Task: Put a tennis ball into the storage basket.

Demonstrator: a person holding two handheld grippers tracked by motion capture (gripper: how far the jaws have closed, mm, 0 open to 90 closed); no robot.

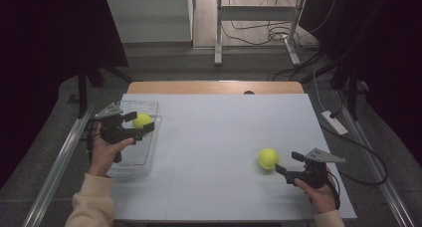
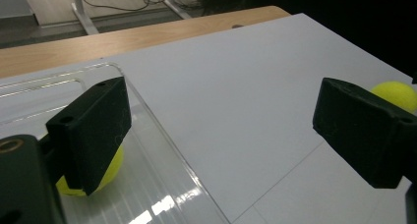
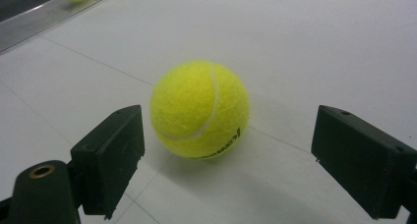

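Your round, fuzzy yellow-green tennis ball point(image 3: 199, 109) on the board carries a pale curved seam and small black lettering low on its side; the second fuzzy tennis ball point(image 1: 142, 120), in the clear plastic tray point(image 1: 130, 160), is the same yellow-green; that tray is colourless, with white glare streaks across its ribbed floor; the flat white board point(image 1: 224, 137) shows thin grey grid lines; the wooden table edge point(image 1: 214, 87) beyond it is light tan; your left gripper point(image 1: 140, 123) and right gripper point(image 1: 285, 163) are matt black, each topped by a grey three-cornered plate; your sleeves point(image 1: 92, 202) are cream.
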